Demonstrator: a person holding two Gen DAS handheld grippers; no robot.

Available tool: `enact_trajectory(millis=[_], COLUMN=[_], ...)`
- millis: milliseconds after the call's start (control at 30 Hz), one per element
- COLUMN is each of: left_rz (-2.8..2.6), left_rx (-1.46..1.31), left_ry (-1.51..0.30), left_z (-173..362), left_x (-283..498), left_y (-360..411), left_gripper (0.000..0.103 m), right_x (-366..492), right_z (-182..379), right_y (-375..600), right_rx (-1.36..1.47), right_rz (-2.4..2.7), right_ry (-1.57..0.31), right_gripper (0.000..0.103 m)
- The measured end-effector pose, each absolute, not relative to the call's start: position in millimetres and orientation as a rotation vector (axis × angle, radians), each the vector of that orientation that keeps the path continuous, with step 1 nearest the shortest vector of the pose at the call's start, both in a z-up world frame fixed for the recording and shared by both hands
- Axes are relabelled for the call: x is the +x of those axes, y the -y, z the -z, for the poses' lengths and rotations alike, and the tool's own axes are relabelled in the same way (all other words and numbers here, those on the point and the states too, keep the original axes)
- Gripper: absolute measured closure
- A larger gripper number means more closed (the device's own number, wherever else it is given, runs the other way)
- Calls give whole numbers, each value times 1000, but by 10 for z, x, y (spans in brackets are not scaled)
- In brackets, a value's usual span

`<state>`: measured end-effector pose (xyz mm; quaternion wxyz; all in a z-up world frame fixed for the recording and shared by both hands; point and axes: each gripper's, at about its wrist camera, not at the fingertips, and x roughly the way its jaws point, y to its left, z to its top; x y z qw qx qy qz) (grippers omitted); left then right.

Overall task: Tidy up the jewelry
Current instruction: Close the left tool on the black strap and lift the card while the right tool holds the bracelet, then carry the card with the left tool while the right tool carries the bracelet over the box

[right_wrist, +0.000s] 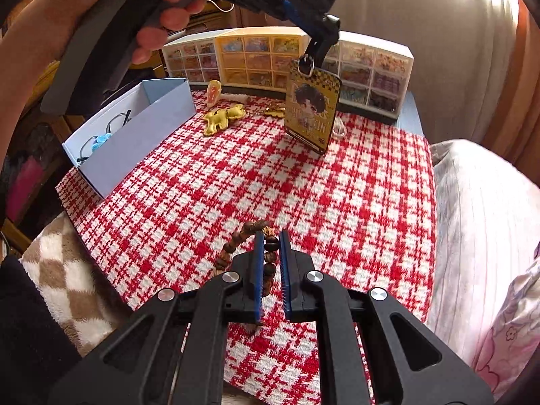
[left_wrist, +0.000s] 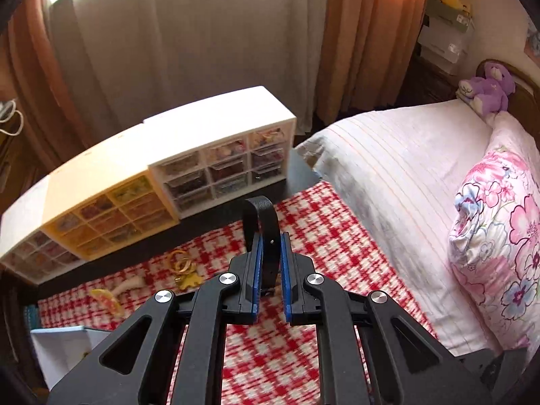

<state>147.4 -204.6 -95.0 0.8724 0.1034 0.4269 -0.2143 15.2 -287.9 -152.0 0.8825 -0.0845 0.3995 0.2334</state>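
The left gripper [left_wrist: 269,253] pinches a black strap [left_wrist: 261,216], its yellow tag [right_wrist: 312,108] dangling lengthwise over the bench [right_wrist: 303,185], the box [right_wrist: 135,128] lying leftward (nearer this hand). The right gripper [right_wrist: 269,253] clamps a bead bracelet [right_wrist: 236,243].

Three drawer cabinets [right_wrist: 287,64], one box [right_wrist: 135,135]

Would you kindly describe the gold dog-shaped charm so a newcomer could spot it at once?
Start at the red-and-white checked cloth and look toward the row of drawer organisers. Just right of the pale blue open box lies the gold dog-shaped charm, the only puffy, shiny gold figure there.
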Motion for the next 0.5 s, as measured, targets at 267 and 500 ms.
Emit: enact_trajectory(millis=[267, 500], left_rz=[420, 391], left_rx=[169, 143], left_ry=[-873, -844], left_z=[816, 667], left_x=[1401, 1318], left_y=[1640, 1338], left_gripper=[92, 92], right_x=[218, 291], right_z=[1281, 1031], right_y=[2712, 2597], right_rx=[-213, -222], right_rz=[-481, -482], right_ry=[-781, -733], right_gripper=[93, 93])
